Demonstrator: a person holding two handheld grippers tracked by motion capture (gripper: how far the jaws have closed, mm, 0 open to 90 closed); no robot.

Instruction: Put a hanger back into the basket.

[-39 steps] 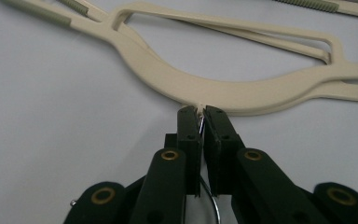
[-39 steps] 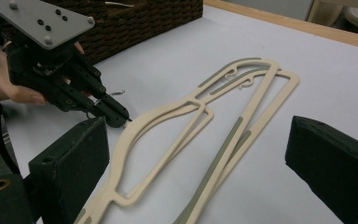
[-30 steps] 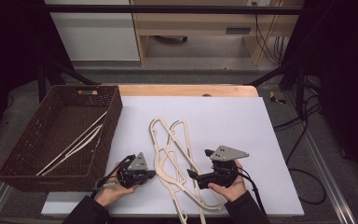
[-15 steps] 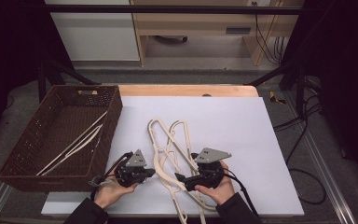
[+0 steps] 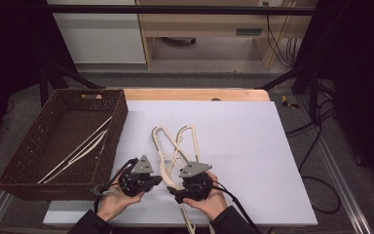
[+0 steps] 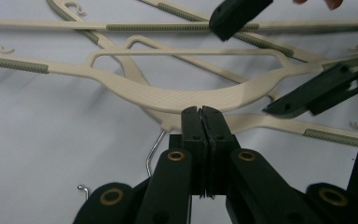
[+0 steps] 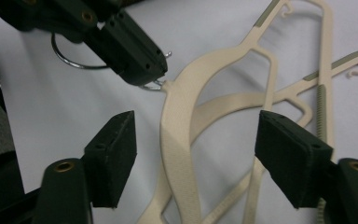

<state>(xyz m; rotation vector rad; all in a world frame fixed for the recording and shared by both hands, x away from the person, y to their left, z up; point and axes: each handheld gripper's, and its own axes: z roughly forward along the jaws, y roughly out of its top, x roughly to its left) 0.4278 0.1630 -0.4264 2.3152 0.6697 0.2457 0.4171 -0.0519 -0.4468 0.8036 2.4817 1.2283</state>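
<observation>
1. The left tongs [image 6: 200, 116] are clamped on the neck of the top cream hanger [image 6: 177, 95].
2. The right tongs [image 7: 196, 154], apart and just been closing, straddle that hanger's shoulder untouched.
3. More hangers [image 5: 187, 139] lie beyond on the white desk [image 5: 243, 146]; a brown basket [image 5: 34, 183] sits at the left.

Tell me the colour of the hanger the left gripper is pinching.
Cream, with grey-green ribbed strips on the hanger arms; clearest in the left gripper view.
</observation>
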